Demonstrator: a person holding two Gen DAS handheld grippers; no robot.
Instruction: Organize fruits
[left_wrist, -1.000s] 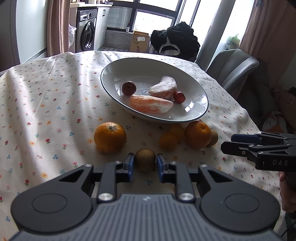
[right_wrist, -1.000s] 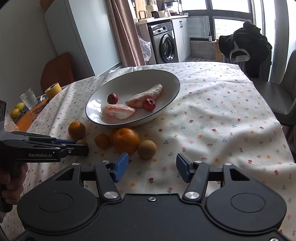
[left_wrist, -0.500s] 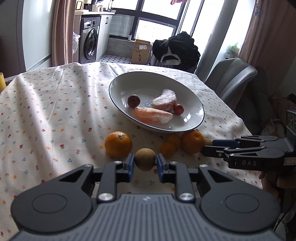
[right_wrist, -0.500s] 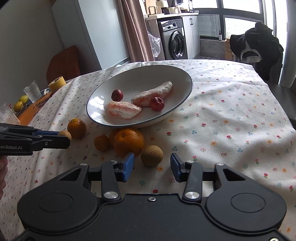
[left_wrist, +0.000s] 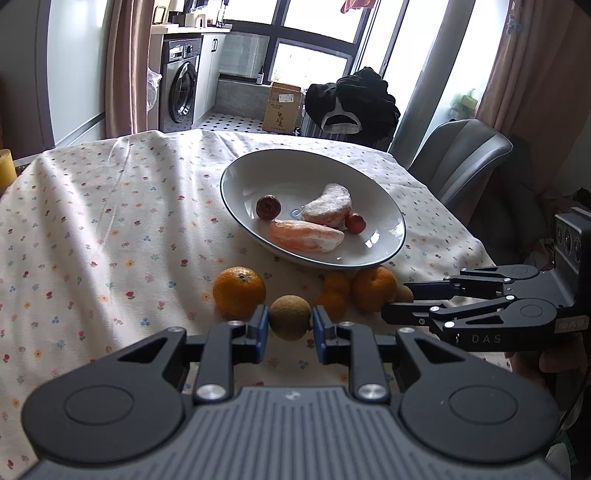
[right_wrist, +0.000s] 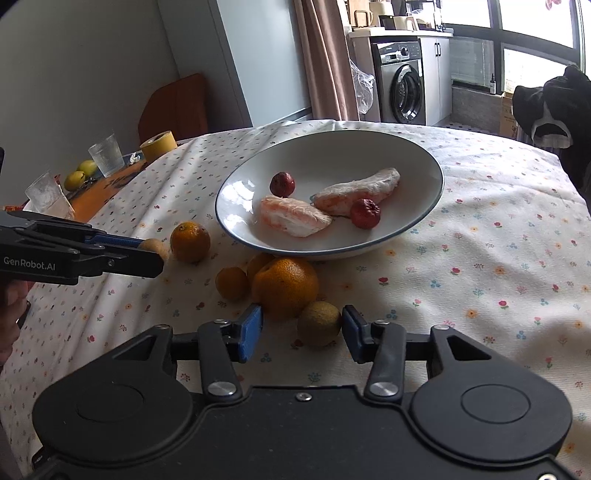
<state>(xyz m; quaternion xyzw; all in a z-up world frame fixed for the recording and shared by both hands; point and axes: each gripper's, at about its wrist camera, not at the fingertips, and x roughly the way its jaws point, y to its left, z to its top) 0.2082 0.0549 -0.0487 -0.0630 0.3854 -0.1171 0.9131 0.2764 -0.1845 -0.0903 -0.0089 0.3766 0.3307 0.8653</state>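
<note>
Left fingers (left_wrist: 289, 322) pinch a brown fruit (left_wrist: 290, 316), lifted off the tabletop (left_wrist: 110, 240). Right fingers (right_wrist: 302, 334), part open after narrowing, straddle a second brown fruit (right_wrist: 319, 323) without gripping; it lies beside an orange (right_wrist: 285, 287) before the bowl (right_wrist: 424, 162).

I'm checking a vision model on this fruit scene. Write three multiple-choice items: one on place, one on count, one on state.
1. Where is the brown fruit in the right wrist view?
A. in the bowl
B. on the tablecloth between the right gripper's fingers
C. on a chair

2. How many small red fruits lie in the bowl?
A. two
B. none
C. four

3. The left gripper is:
A. wide open
B. shut on nothing
C. shut on a brown fruit

Key: B, blue pads flank it untouched; A, two lie beside the peeled segments; C, both pads press it.
</note>
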